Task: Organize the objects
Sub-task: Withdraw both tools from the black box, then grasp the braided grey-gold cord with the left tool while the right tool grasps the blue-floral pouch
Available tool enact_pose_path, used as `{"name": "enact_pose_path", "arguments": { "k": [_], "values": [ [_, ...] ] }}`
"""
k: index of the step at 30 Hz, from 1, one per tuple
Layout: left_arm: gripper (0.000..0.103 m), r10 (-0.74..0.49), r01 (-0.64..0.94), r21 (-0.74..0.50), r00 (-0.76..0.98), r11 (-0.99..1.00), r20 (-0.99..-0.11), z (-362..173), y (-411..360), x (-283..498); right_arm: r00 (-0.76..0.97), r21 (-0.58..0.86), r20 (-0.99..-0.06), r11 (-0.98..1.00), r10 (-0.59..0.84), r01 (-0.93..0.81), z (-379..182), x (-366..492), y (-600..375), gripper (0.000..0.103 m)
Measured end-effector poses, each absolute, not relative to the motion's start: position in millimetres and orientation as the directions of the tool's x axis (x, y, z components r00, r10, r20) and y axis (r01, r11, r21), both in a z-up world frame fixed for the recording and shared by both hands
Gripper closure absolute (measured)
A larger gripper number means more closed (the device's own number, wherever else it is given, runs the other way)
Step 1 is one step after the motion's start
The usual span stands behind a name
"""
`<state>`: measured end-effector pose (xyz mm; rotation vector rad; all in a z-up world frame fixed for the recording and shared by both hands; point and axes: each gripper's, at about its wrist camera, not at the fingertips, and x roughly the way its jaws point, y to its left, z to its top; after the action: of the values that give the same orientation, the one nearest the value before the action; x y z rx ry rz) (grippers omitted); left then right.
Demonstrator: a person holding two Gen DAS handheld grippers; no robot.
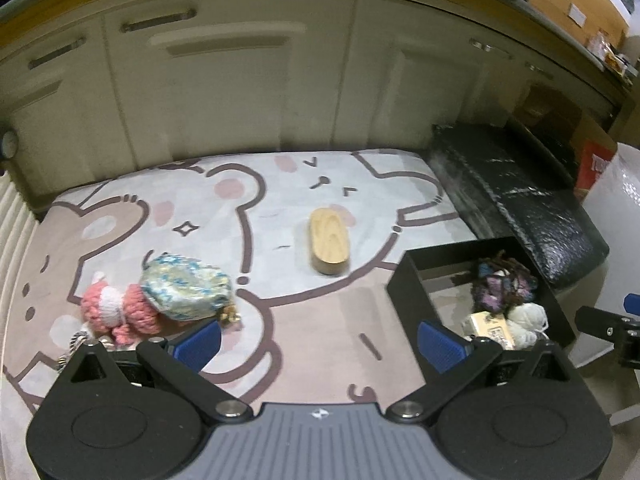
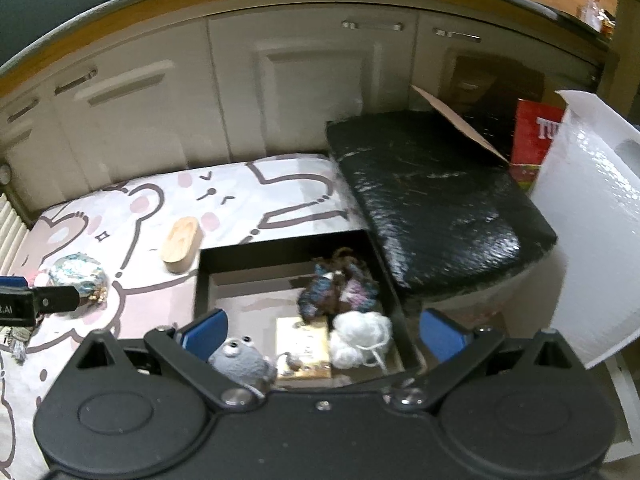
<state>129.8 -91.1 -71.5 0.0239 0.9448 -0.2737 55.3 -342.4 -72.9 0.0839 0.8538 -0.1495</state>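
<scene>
A black box stands on a cartoon rug. It holds a dark yarn ball, a white yarn ball, a small card box and a grey plush with eyes. On the rug lie a wooden oval block, a blue patterned pouch and a pink knitted toy. My left gripper is open and empty, near the pouch. My right gripper is open and empty over the box. The box also shows in the left wrist view.
White cabinet doors stand behind the rug. A black cushioned seat lies to the right of the box. A white plastic container and a red carton stand at far right. A chain lies by the pink toy.
</scene>
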Motion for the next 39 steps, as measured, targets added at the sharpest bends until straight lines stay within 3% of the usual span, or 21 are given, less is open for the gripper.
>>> {"name": "enact_pose_path", "arguments": {
  "k": [39],
  "values": [
    [0.0,0.017,-0.093,-0.052,0.623,0.994,-0.782,-69,89,140,0.662,0.08,-0.735,0.988,0.146,-0.129,-84,153,-173,0.0]
  ]
}}
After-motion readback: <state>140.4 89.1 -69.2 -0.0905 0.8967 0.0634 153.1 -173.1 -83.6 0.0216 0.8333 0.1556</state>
